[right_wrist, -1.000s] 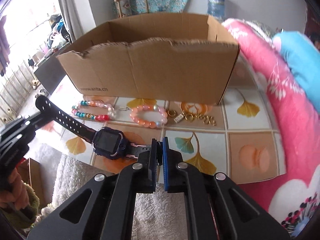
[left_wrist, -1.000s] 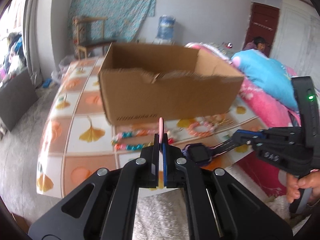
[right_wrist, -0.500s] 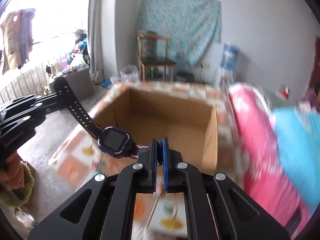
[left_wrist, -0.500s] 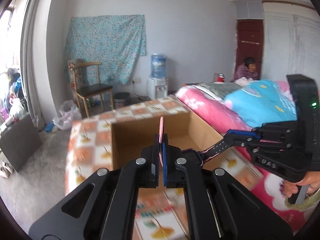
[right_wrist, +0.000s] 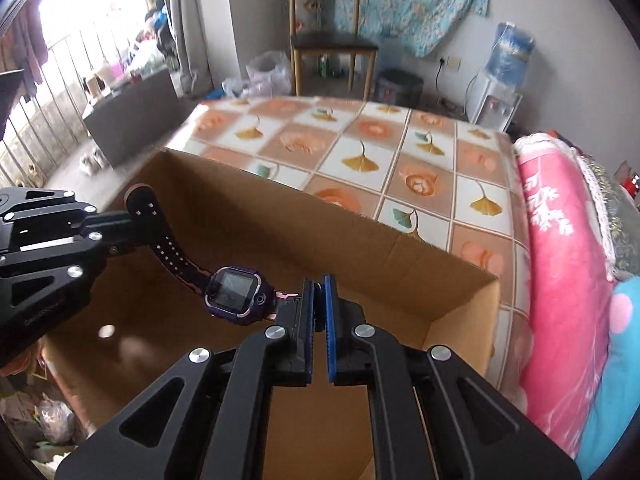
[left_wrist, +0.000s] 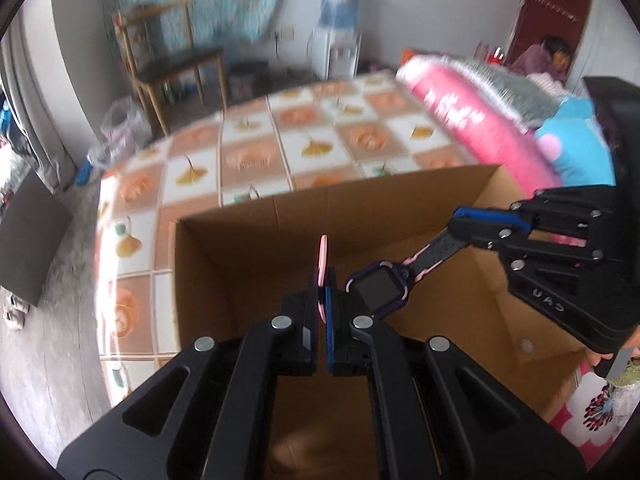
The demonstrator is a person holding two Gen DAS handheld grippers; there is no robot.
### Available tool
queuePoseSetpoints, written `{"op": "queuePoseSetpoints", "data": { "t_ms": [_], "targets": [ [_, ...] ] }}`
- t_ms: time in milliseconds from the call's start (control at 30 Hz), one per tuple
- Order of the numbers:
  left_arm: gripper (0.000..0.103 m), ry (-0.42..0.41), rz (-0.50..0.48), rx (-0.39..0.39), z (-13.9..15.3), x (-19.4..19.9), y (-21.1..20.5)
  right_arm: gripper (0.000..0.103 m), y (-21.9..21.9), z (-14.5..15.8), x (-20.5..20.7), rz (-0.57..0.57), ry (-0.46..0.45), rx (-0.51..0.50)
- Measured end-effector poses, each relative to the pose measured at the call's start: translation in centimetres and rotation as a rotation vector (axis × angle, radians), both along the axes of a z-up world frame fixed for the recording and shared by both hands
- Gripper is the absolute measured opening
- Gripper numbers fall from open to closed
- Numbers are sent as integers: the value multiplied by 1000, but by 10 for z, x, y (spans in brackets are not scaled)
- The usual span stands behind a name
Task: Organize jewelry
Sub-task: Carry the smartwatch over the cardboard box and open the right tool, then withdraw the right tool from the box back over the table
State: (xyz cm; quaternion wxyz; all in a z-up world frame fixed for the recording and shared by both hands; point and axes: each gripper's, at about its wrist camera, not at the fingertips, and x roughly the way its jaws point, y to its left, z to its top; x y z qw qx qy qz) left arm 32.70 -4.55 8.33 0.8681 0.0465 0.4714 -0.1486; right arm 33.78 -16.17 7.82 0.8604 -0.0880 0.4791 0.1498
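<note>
Bedroom-ish setup: a counter (right_wrist: 362,148) under a ginkgo-leaf tile cloth, a wooden chair (right_wrist: 330,40) and water dispenser (right_wrist: 506,76) by the far wall, pink bedding (right_wrist: 560,264) off to the right. Left tongs (left_wrist: 323,280) are clenched on one end of the strap, with a pink tip poking up between the jaws; right tongs (right_wrist: 318,300) are clamped on the other end. So the watch (right_wrist: 236,294) hangs stretched between the two, face up, right over the open cardboard box (right_wrist: 400,248), not touching it. Looks to me like the drop-in step. If I were doing it, I'd lower both ends together so the strap doesn't twist, get the watch down close to the box floor and away from the walls, then let go of one end first so it lays flat instead of flopping. Dropping from up here would probably bounce the screen. The box itself: what I can see of the inside is bare brown floor with a couple of light spots, and the near part is hidden behind the tongs, so can't say if anything's already in there.
</note>
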Motion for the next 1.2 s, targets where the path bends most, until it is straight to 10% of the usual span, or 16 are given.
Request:
{"op": "queuePoseSetpoints", "data": {
  "t_ms": [133,267,433,800,1200],
  "targets": [
    [5,73,10,34,-21,16,0,5,-7,-14,15,-11,69,9],
    [44,79,35,40,-22,18,4,6,-21,-20,18,-35,122,65],
    [64,36,79,-1,-4,4,19,7,-36,-4,2,-59,68,71],
    [91,-191,173,-139,69,-137,88,68,-78,71,-156,-78,-146,286],
    [93,83,321,22,-82,-216,97,77,-14,-75,-253,-195,186,113]
  ]
}}
